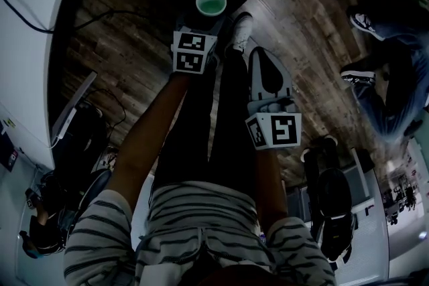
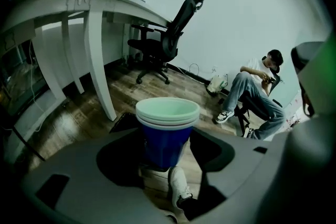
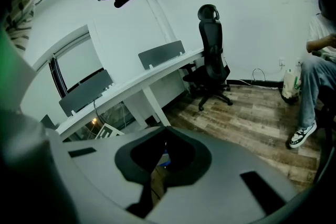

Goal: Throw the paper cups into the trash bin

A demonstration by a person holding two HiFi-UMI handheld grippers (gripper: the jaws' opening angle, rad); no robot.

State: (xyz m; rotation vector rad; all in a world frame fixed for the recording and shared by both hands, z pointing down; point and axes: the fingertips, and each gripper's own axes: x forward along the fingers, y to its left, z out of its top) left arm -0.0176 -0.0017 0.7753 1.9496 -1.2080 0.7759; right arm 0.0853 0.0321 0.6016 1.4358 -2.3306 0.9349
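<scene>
Above the wood-plank floor [image 2: 131,94], left gripper [image 2: 167,157] pinches stacked paper cups [image 2: 167,126]; right gripper [image 3: 160,165] sits pressed shut.

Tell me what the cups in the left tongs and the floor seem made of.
Stacked cups: likely coated paper, perhaps plastic; smooth blue outside, pale inside, thin rolled rims.
Floor: wood or wood-look laminate; plank seams, grain, slight sheen.

Around me a dark wood-plank floor [image 2: 131,94] is spreading out, a white desk [image 2: 79,0] is curving along the pale wall [image 2: 241,8], and a black office chair [image 2: 165,44] is standing beside it.
</scene>
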